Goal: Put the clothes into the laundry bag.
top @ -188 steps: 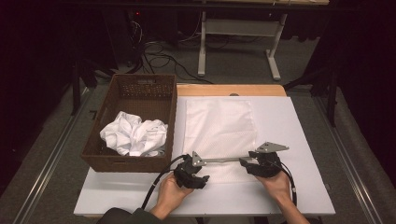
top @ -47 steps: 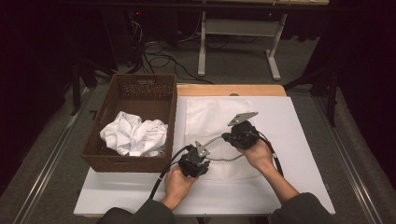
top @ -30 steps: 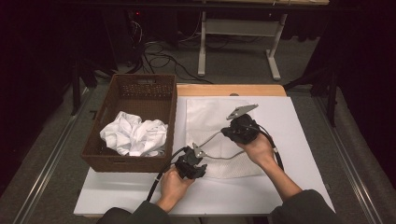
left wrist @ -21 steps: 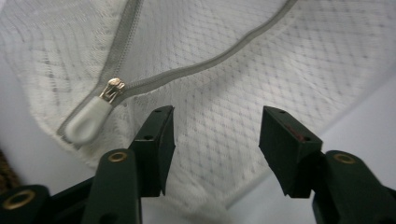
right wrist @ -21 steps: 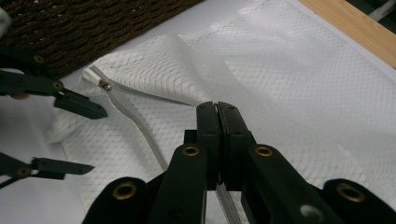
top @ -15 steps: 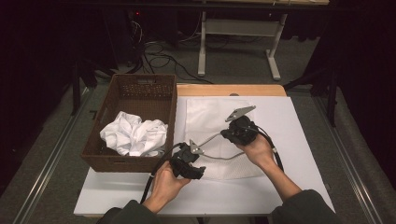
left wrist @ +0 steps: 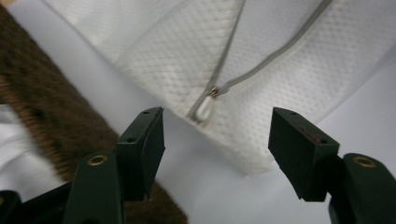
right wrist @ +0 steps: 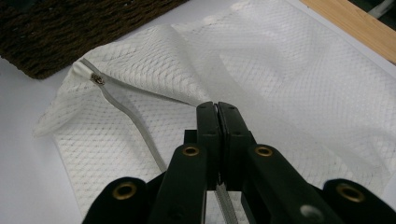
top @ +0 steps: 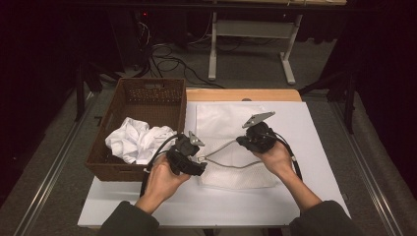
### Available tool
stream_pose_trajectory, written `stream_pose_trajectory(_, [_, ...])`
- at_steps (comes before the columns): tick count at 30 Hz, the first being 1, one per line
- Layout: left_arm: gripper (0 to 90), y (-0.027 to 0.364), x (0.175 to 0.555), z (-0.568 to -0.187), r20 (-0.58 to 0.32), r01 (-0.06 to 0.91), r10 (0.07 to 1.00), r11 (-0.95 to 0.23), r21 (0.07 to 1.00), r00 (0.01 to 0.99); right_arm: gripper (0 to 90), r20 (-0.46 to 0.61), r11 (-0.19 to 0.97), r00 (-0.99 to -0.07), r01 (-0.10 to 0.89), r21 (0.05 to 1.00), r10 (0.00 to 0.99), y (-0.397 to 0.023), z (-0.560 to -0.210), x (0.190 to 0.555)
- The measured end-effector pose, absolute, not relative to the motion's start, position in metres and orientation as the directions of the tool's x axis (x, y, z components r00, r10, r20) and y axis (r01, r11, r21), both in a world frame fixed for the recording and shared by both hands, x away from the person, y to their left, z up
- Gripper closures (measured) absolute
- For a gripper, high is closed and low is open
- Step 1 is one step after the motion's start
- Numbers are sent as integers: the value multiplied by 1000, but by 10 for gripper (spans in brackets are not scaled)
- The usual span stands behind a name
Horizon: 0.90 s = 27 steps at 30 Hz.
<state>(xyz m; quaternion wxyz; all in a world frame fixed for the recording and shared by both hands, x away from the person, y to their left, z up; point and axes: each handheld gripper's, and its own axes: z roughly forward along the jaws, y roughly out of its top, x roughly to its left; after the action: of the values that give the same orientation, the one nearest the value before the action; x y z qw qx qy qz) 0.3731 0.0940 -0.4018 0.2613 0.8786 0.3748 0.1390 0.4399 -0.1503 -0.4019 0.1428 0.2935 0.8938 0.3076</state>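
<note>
Jaws of the left gripper stand apart with nothing between them; they have just been opening, and the white zipper pull lies free just beyond them at the end of the grey zipper. The mesh laundry bag lies on the white table, its mouth unzipped and held up at one edge by the right gripper, whose jaws are pinched tight on the upper lip of the opening. Beside the bag sits the wicker basket with crumpled white cloth in it.

The likely step is fetching that cloth. To do it well, keep the right grip steady and raised so the mouth gapes, swing the left across to the basket, take a thick fold near the middle, and carry it low into the opening without snagging the zipper teeth.
</note>
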Motion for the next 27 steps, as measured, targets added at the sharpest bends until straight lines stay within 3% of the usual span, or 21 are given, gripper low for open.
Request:
stream_pose_trajectory(16, [359, 141, 391, -374, 2, 674, 799, -508, 536, 601, 896, -83, 649, -795, 424, 632, 600, -152, -403, 442])
stream_pose_trajectory(27, [335, 172, 410, -377, -34, 749, 851, -442, 494, 525, 895, -84, 653, -799, 420, 630, 595, -152, -406, 443])
